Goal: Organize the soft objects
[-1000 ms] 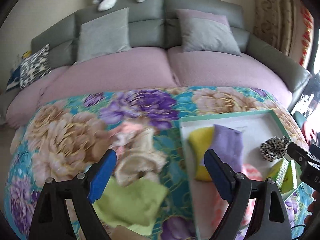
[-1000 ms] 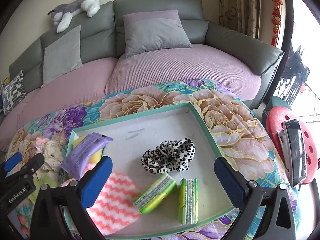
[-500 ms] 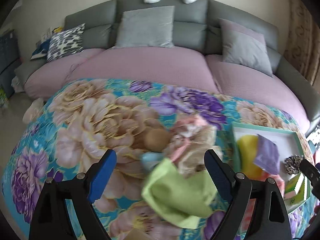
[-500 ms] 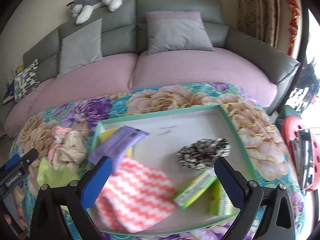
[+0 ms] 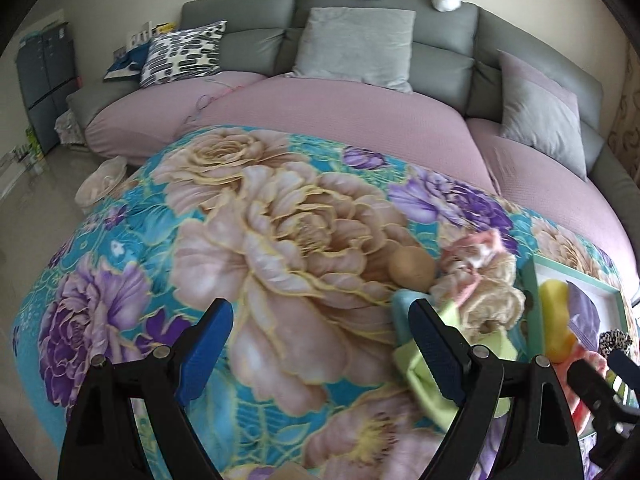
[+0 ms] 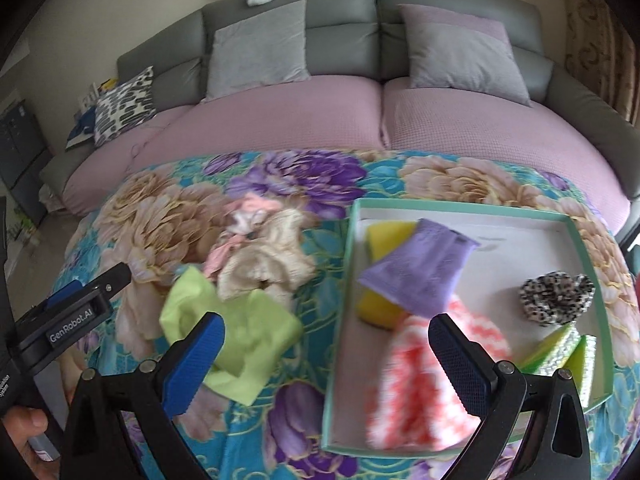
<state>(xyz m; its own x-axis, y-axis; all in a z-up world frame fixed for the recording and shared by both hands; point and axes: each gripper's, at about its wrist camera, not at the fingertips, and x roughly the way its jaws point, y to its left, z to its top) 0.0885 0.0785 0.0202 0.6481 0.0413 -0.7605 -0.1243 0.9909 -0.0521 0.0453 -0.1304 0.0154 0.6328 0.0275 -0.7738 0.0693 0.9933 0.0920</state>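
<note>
2 grippers, left gripper [image 5: 320, 344] and right gripper [image 6: 326, 356], hover with jaws apart, holding nothing. A crumpled lime-green cloth [image 6: 236, 340] lies beside the shallow teal-rimmed tray [image 6: 340, 304].

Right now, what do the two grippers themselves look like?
Both match: the left gripper and right gripper have black angular plastic frames, silver screws and blue textured pads. White "GenRobot.AI" lettering marks the left gripper's side, seen from the right wrist view. No cables or sleeves are visible.

Left gripper [image 5: 320, 344] jaws wide, empty; right gripper [image 6: 326, 356] jaws wide, empty; both angled down.
</note>
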